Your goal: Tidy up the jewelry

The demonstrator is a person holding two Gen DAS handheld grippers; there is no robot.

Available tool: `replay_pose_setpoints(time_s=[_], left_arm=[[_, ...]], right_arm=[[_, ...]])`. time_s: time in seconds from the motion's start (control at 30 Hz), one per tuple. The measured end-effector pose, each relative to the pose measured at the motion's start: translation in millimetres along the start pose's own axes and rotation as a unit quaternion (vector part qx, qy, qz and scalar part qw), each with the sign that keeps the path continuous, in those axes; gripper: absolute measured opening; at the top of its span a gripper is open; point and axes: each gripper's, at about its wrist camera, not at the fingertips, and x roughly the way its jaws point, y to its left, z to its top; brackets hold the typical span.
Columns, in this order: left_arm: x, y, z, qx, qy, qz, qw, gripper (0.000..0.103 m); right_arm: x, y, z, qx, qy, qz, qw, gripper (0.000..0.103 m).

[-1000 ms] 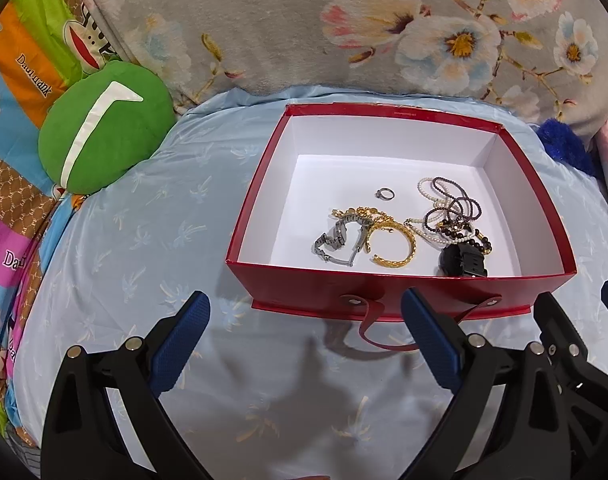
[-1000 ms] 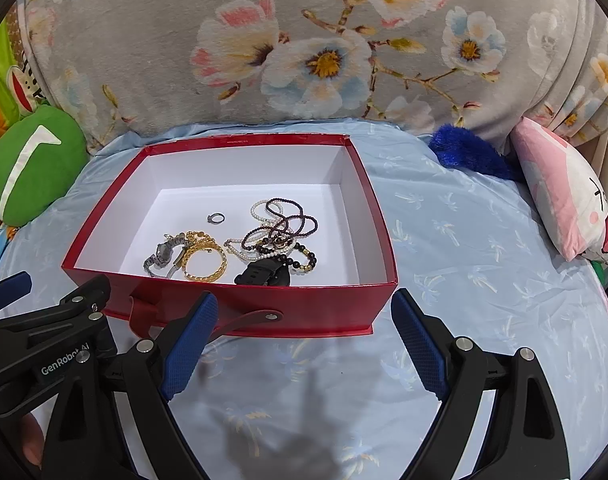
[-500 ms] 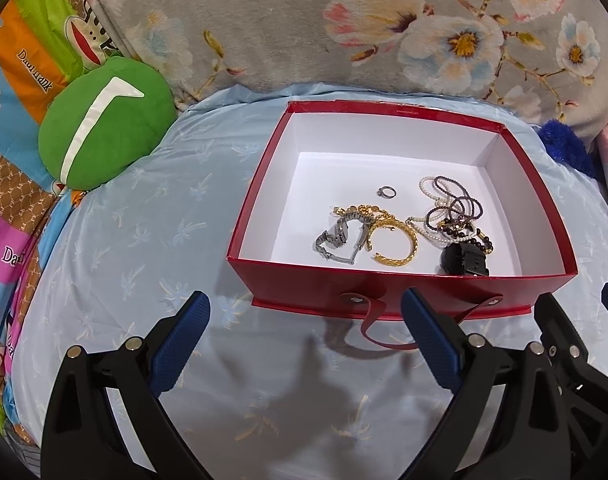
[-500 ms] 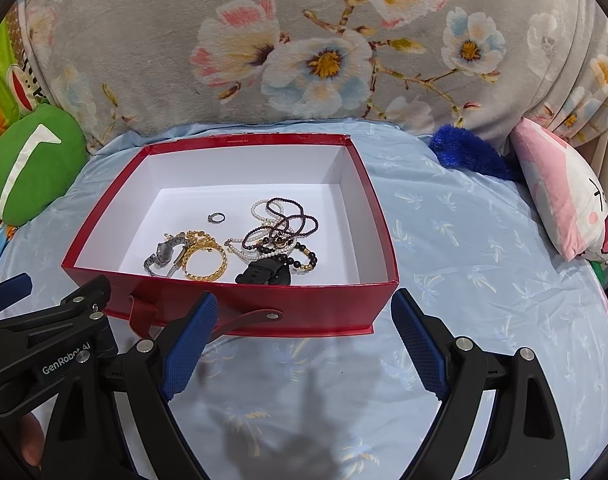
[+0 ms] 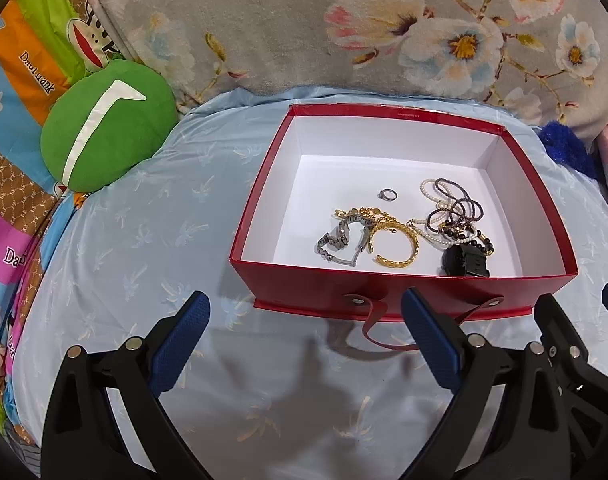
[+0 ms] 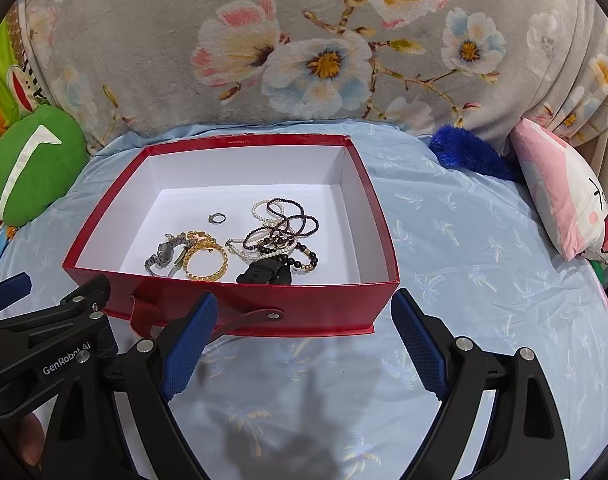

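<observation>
Both claws spread, holding nothing: left gripper (image 5: 304, 344), right gripper (image 6: 304, 344), short of the red box (image 6: 240, 312). Jewelry (image 6: 240, 248) sits heaped inside. Fits either pre-sort or finished gathering; can't tell which.

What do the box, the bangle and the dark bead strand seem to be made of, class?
Red box: glossy card, probably; thin flat walls, white inside.
Bangle: gold-coloured metal, apparently; shiny, textured, rigid open hoop.
Dark bead strand: polished beads, stone or glass, cannot tell; small round, loosely looped.
</observation>
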Motion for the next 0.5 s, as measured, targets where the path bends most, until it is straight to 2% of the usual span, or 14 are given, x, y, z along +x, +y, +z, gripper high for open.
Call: replay_pose_setpoints(time_s=[0.5], left_arm=[[-0.4,-2.0,-0.3,0.000,0.002,-0.001,1.0000,0.094]], right_arm=[[-3.0,-2.7,-0.6,0.000,-0.003,-0.002,1.000,0.086]])
